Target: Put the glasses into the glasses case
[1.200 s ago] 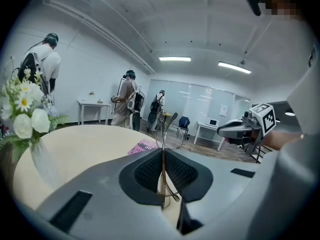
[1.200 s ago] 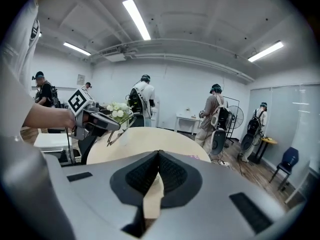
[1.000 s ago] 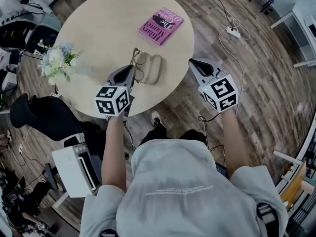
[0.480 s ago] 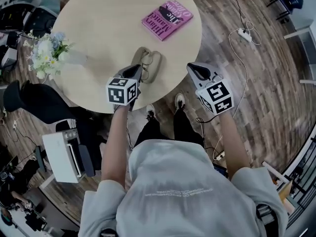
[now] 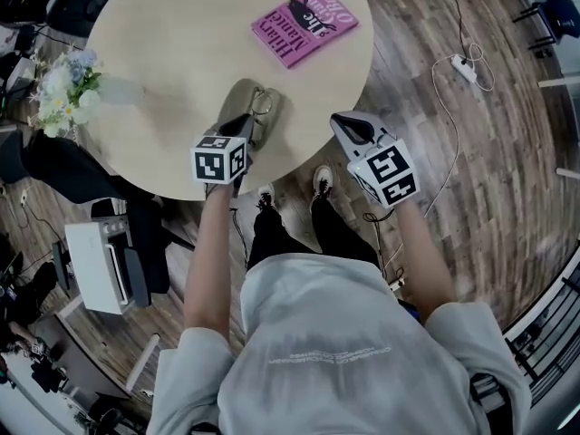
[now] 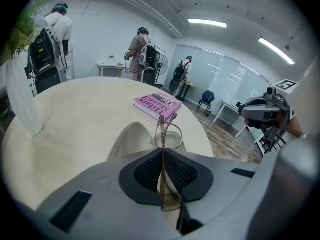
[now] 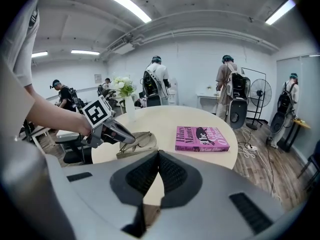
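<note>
My left gripper (image 5: 244,125) (image 6: 162,153) is shut on one temple arm of the thin-framed glasses (image 6: 168,134). The glasses (image 5: 264,104) hang just over the beige glasses case (image 5: 243,114) (image 6: 131,140), which lies flat near the round table's front edge. Whether the lenses touch the case I cannot tell. The right gripper view shows the left gripper (image 7: 107,129) holding the glasses (image 7: 138,139) above the case (image 7: 131,149). My right gripper (image 5: 350,127) (image 7: 158,155) is shut with nothing in it, off the table's edge to the right of the case.
A pink book (image 5: 304,24) (image 7: 201,138) lies on the light round table (image 5: 172,53) beyond the case. A vase of flowers (image 5: 62,87) stands at the table's left edge. Cables and a power strip (image 5: 463,69) lie on the wooden floor. Several people stand in the background.
My left gripper has carried the glasses from the case's left side to over the case. The right gripper has kept its place beside the table's edge.
</note>
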A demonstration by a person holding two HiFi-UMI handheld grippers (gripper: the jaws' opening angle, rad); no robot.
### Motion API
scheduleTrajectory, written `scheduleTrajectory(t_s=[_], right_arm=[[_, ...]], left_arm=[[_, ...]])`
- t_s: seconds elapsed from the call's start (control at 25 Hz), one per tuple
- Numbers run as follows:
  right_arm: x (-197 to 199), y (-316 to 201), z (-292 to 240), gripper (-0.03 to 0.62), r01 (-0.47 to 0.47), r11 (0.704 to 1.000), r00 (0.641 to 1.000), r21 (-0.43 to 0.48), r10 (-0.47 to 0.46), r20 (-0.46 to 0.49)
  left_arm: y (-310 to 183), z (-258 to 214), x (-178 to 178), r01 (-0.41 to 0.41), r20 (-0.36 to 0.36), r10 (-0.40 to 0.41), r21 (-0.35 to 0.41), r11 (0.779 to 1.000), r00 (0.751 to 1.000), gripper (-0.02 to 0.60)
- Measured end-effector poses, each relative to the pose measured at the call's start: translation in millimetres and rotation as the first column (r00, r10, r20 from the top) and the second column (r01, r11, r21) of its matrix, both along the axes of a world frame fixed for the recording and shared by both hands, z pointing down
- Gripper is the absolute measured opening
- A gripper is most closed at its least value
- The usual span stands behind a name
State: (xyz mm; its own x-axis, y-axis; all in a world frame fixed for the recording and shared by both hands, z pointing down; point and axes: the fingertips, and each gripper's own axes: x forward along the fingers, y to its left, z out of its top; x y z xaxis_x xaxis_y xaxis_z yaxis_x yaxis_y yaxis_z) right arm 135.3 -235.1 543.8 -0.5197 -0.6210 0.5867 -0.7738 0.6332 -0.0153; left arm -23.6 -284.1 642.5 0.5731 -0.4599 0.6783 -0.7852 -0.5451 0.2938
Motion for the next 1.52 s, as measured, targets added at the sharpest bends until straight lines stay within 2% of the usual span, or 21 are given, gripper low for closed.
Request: scheduleTrajectory(t_s=[0.16,0.48,0.72,0.8,0.96,1.08,1.16,1.24,1.36,1.52], right_arm=[[7.3,-2.1,8.7,0.002,0.017,1.0,1.0,-0.02,-0.017,0.021],[9.4,-9.9,22.1,0.002,0.051,0.997,0.998,-0.05,-0.049,0.039],[16.1,-18.5,24.5,0.002,0.052,0.997,0.998,-0.059,-0.049,0.04],[19.5,-20.8,25.5,0.002,0.052,0.997,0.998,-0.06,-0.05,0.038],[26.0,-24.1,24.5,0.002,0.05,0.997,0.998,-0.059,-0.047,0.038],[30.7,-23.7,25.4,0.002,0.044,0.997,0.998,-0.065,-0.042,0.039],[32.0,-23.4,26.1,0.002,0.044,0.997,0.998,-0.068,-0.041,0.042],[30.6,-23.8,24.7,0.002,0.048,0.997,0.998,-0.064,-0.045,0.047],[26.7,-24.8,19.7,0.002,0.06,0.997,0.997,-0.053,-0.058,0.047],[25.3,-26.7,12.0,0.002,0.066,0.997,0.997,-0.037,-0.065,0.042]], left_arm=[[9.0,14.7,7.5,-0.014,0.042,0.016,-0.035,0.999,0.999,0.021],[22.8,33.9,20.8,-0.019,0.06,0.027,-0.123,0.992,0.998,0.023],[23.2,45.4,29.1,-0.036,0.132,0.058,-0.158,0.987,0.99,0.023],[22.5,50.4,32.6,-0.055,0.181,0.083,-0.154,0.987,0.98,0.025],[20.9,60.5,35.2,-0.095,0.305,0.131,-0.129,0.987,0.943,0.023],[20.8,64.8,35.5,-0.099,0.345,0.137,-0.127,0.987,0.928,0.023],[20.5,65.6,36.5,-0.097,0.351,0.135,-0.124,0.988,0.927,0.023],[20.4,64.8,37.2,-0.085,0.333,0.122,-0.124,0.989,0.935,0.025],[20.2,60.9,33.7,-0.051,0.299,0.087,-0.127,0.991,0.95,0.068],[19.4,51.6,26.9,-0.032,0.281,0.065,-0.121,0.992,0.957,0.091]])
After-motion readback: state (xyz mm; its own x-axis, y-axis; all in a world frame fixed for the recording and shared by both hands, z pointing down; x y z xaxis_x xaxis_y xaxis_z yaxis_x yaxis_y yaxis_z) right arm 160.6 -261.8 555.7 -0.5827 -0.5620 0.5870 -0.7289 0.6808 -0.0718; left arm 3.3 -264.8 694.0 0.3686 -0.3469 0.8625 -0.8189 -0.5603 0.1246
